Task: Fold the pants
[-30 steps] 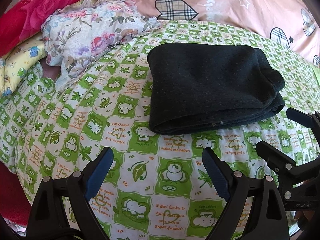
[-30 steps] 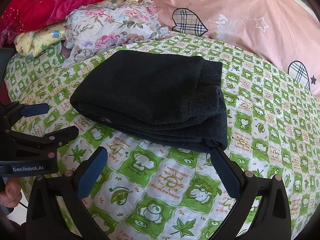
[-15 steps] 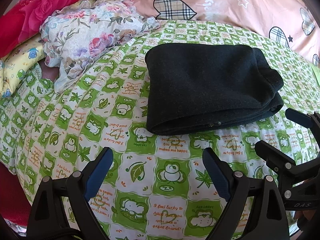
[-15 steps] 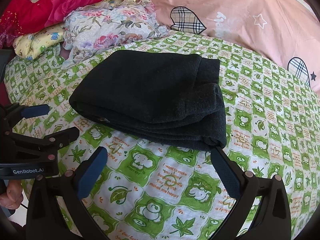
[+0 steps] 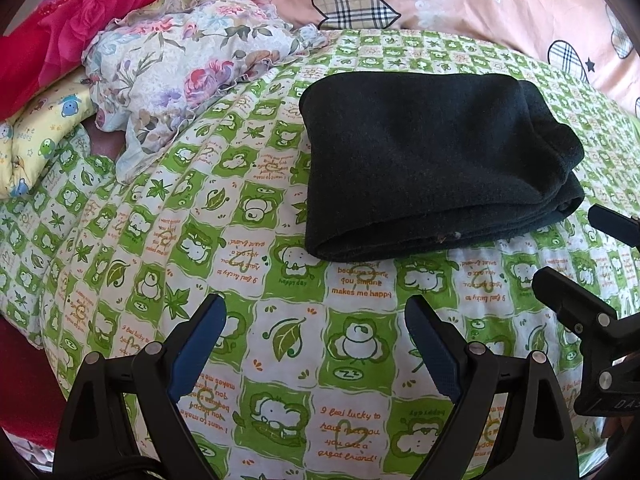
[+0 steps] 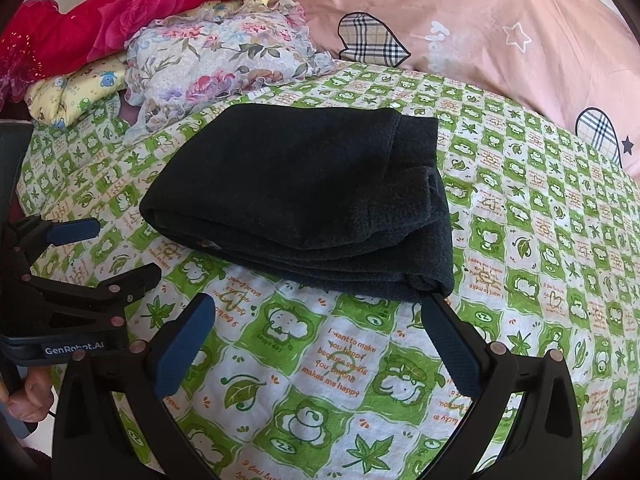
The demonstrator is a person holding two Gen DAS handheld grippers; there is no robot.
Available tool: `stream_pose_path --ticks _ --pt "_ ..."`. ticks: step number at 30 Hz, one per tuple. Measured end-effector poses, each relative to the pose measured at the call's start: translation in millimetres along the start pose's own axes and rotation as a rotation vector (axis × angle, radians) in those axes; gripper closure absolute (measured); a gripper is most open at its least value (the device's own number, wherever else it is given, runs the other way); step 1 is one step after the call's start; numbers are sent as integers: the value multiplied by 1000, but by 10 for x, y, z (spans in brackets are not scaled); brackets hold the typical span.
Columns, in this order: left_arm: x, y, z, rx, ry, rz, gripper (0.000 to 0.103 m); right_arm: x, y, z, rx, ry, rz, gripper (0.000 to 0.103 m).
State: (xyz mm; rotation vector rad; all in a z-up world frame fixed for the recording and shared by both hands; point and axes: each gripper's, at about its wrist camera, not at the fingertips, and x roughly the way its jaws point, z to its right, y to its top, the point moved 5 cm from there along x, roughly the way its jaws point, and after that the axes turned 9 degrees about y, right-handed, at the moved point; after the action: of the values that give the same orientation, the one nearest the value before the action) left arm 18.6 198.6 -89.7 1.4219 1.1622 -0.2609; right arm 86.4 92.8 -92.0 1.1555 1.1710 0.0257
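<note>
The black pants (image 5: 432, 160) lie folded into a thick, layered rectangle on the green-and-white checked bedsheet (image 5: 280, 320), toward its far edge near the pink quilt (image 5: 500, 8). How many layers the stack has is hard to make out — the dark cloth swallows the creases. At the sheet's far left corner a floral pillow (image 5: 180, 64), a red blanket (image 5: 80, 20) and a yellow cloth (image 5: 44, 132) are piled, all cut off by the frame.

The left gripper (image 5: 314, 344) hovers over the sheet's near edge, jaws spread wide and empty, apart from the pants. The right gripper (image 6: 316, 340) hovers likewise, spread wide and holding nothing, its right fingertip just beside the stack's near right corner — whether it touches is unclear. In the right wrist view, fingers (image 6: 28, 396) of the person's hand show at the left edge.
</note>
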Motion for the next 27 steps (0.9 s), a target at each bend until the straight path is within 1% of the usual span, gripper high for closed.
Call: stream_pose_path --ticks 27 --pt "-30 20 -33 -9 3 8 12 0 25 -24 4 4 5 0"
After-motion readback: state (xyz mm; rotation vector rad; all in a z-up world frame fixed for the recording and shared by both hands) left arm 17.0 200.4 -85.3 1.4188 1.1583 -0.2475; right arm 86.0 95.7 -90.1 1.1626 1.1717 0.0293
